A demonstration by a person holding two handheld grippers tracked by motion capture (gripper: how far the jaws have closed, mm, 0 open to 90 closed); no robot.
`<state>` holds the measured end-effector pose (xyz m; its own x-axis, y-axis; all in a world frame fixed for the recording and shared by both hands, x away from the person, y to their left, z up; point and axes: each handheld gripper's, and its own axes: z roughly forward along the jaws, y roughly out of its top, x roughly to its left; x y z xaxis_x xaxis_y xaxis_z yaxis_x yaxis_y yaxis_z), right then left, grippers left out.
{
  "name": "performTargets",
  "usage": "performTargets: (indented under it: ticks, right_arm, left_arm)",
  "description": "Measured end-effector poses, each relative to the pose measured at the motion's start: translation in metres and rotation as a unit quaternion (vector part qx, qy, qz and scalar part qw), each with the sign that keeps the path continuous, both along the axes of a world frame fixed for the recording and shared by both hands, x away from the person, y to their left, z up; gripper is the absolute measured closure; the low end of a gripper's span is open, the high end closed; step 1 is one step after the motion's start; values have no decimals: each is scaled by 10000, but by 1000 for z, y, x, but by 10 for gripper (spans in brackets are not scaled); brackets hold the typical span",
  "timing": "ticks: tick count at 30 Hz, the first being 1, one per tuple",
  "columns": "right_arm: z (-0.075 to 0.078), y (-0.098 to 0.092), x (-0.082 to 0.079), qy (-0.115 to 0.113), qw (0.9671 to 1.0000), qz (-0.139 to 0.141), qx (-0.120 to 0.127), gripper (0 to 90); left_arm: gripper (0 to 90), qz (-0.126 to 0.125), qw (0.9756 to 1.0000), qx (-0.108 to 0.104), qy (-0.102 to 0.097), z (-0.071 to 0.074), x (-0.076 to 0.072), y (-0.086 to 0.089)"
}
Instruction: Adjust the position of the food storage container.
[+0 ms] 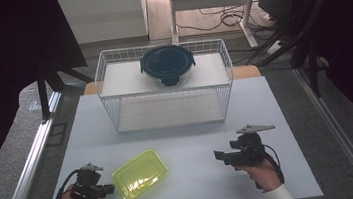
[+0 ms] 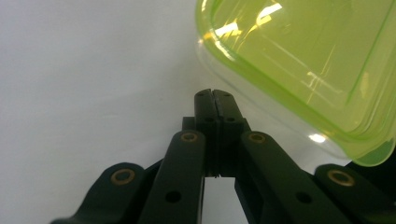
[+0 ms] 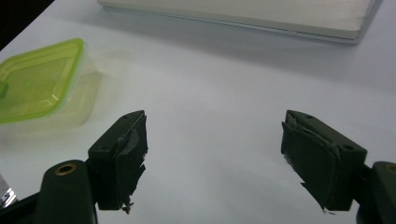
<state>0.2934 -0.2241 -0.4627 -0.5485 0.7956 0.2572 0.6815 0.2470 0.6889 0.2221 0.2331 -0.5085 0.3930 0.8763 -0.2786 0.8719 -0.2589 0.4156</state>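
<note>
Just beside the closed left tongs (image 1: 110, 189), on the white tabletop (image 1: 199, 182), lies a lidded yellow-green container (image 1: 140, 174) with nothing visible inside, well apart from the open, empty right tongs (image 1: 218, 156), while beyond both a dark-lidded round bowl (image 1: 167, 65) sits on a wire rack (image 1: 111, 76).

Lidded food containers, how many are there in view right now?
2. A round container with a dark lid sits on the top shelf of the white wire rack. A clear box with a yellow-green lid lies on the table near the left gripper.
</note>
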Motion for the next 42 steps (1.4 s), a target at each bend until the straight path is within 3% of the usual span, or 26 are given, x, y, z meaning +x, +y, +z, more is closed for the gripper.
performTargets:
  ticks: [14, 30, 42]
  right_arm:
    - [-2, -2, 1, 28, 10000, -83, -38, 227]
    - [-3, -6, 2, 53, 9999, -94, -64, 228]
    - [-1, -6, 1, 40, 9999, -94, -43, 228]
  left_arm:
    - [900, -22, 9998, -131, 129, -6, 22, -11]
    - [900, -174, 9997, -69, 163, -1, 49, -31]
    - [900, -375, 9992, -74, 155, 1, 70, -60]
